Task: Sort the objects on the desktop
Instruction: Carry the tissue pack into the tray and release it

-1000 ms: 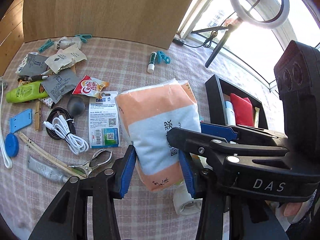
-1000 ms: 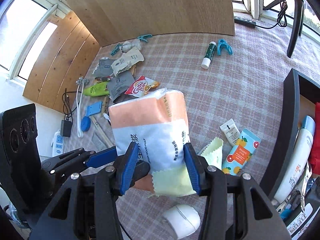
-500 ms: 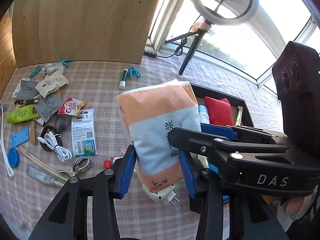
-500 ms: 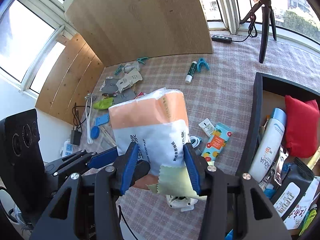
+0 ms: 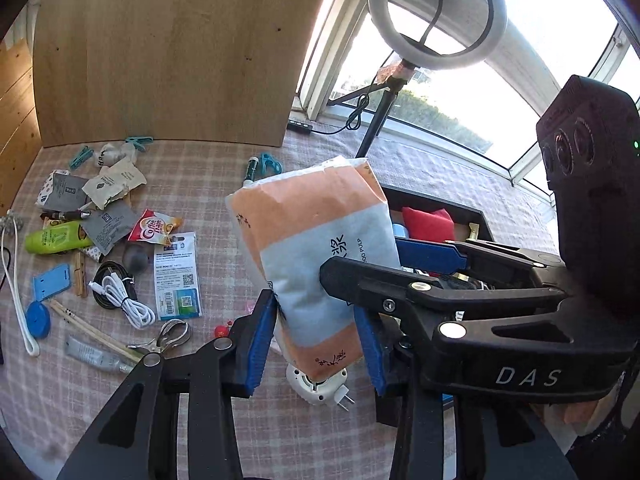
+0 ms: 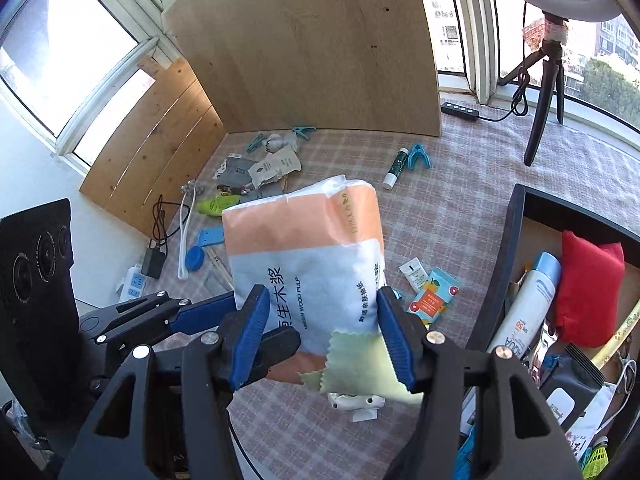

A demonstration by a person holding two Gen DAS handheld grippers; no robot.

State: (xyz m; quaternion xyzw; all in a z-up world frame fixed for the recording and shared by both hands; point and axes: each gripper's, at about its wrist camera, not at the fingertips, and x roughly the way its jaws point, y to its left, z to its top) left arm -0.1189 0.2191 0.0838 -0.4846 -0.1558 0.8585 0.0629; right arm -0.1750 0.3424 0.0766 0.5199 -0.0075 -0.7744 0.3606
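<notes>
Bench (image 5: 340, 160): covered in a pink checked cloth, backed by an upright wooden board (image 5: 168, 48).

Black box (image 6: 508, 256): open-topped, at the right of the bench. Contents include a red pouch (image 6: 592, 292) and a white sunscreen tube (image 6: 528, 300) lying side by side, with smaller packets below them.

Ring light (image 5: 436, 12): on a black tripod, standing at the far edge by the window.

Tissue pack (image 5: 316, 256): orange and pale blue wrap, lifted clear of the bench, near the box's left wall. Gripped from both sides at once.

Left gripper (image 5: 316, 340): blue-padded fingers pressed against the lower end of the tissue pack.

Right gripper (image 6: 324, 332): fingers closed on the same pack from the other direction, with a pale green cloth (image 6: 360, 364) caught against the right finger.

White plug adapter (image 5: 320, 388): on the bench directly beneath the pack.

Loose items, left half of bench: green bottle (image 5: 56, 236), white cable (image 5: 120, 296), barcode card (image 5: 176, 276), coffee sachet (image 5: 154, 226), blue round disc (image 5: 38, 318), metal clip (image 5: 168, 336).

Lip balm stick (image 6: 394, 170): beside a teal clip (image 6: 418, 156), far centre.
</notes>
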